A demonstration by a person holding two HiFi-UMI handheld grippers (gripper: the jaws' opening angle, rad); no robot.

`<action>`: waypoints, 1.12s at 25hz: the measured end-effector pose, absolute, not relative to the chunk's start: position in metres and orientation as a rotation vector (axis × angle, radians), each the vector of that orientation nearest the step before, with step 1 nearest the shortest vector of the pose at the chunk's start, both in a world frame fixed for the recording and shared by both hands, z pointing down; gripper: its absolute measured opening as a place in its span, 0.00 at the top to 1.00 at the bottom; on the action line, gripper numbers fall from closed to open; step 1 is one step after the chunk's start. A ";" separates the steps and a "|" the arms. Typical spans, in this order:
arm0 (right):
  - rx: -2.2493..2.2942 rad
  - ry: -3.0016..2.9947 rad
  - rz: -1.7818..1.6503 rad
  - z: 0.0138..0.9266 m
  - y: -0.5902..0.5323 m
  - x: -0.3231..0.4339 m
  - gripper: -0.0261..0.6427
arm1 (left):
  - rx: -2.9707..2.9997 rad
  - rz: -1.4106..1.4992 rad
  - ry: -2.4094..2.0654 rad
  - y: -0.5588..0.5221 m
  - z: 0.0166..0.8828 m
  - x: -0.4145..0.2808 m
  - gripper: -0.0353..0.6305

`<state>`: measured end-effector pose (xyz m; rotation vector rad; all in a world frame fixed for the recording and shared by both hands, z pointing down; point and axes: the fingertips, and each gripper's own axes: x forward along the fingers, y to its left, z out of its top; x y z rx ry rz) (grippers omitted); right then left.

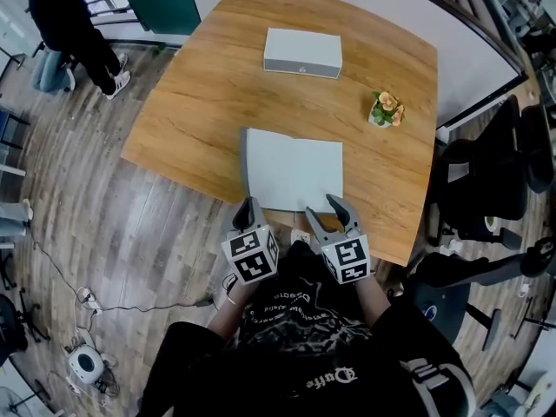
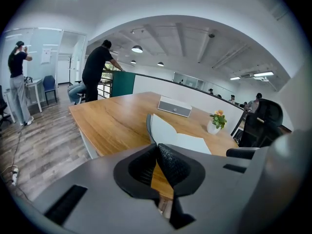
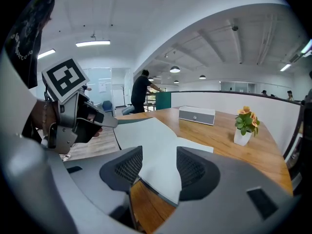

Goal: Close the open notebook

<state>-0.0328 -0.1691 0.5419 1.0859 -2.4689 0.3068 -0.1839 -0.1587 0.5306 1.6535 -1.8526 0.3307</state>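
The open notebook (image 1: 300, 172) with white pages lies near the front edge of the wooden table (image 1: 200, 102). Its left leaf stands lifted, nearly upright, seen as a thin dark edge (image 2: 149, 126). My left gripper (image 1: 249, 203) is shut on the near corner of that lifted leaf; the right gripper view shows its tip (image 3: 108, 121) pinching the leaf's corner. The jaws meet (image 2: 157, 147) in the left gripper view. My right gripper (image 1: 323, 208) hovers open over the notebook's (image 3: 156, 140) near edge, the flat right page showing between its jaws (image 3: 158, 162).
A white rectangular box (image 1: 302, 52) lies at the table's far side and a small flower pot (image 1: 386, 109) to the right. A black office chair (image 1: 495, 181) stands right of the table. A person (image 1: 74, 24) stands at the far left; cables lie on the floor.
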 end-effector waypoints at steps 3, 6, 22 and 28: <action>1.125 -2.466 0.344 0.540 -0.162 -0.034 0.65 | 1.707 0.308 -1.818 -0.156 0.525 -0.178 0.90; 1.156 -2.453 0.356 0.543 -0.157 -0.039 0.66 | 1.786 0.300 -1.786 -0.156 0.519 -0.174 0.89; 1.253 -2.376 0.351 0.544 -0.129 -0.036 0.67 | 2.021 0.201 -1.629 -0.155 0.504 -0.150 0.89; 1.198 -2.406 0.357 0.544 -0.132 -0.018 0.67 | 2.035 0.122 -1.650 -0.156 0.494 -0.131 0.89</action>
